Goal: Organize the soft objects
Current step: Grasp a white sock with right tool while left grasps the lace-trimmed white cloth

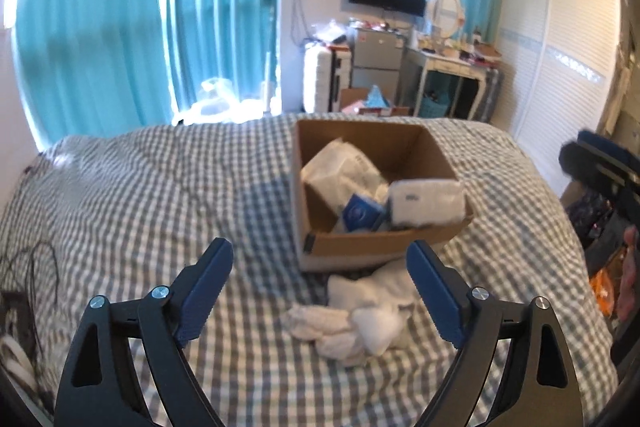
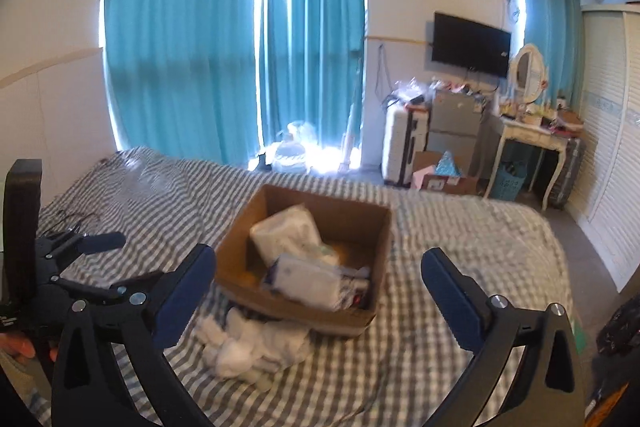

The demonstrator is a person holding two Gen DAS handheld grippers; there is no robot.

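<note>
Both grippers are seen with jaws spread wide and nothing between them: the left gripper (image 1: 320, 291) hangs above the bed with the white cloths (image 1: 356, 319) lying below its jaws, and the right gripper (image 2: 316, 291) is aimed at the box (image 2: 304, 259).

The cloths are heaped on the checked bedspread (image 1: 160, 187), touching the box's near wall, outside it. The box is already loaded with soft white packs (image 1: 340, 171). The step in hand is judged to be the gap between a release and the next pick; the cloths are taken to be the next thing owed to the box.

No clear pointing direction is shown by the heap; its long axis is judged to run roughly along the box's near wall. A descent is called for, with the jaws closed across that axis where the pile is thickest.
</note>
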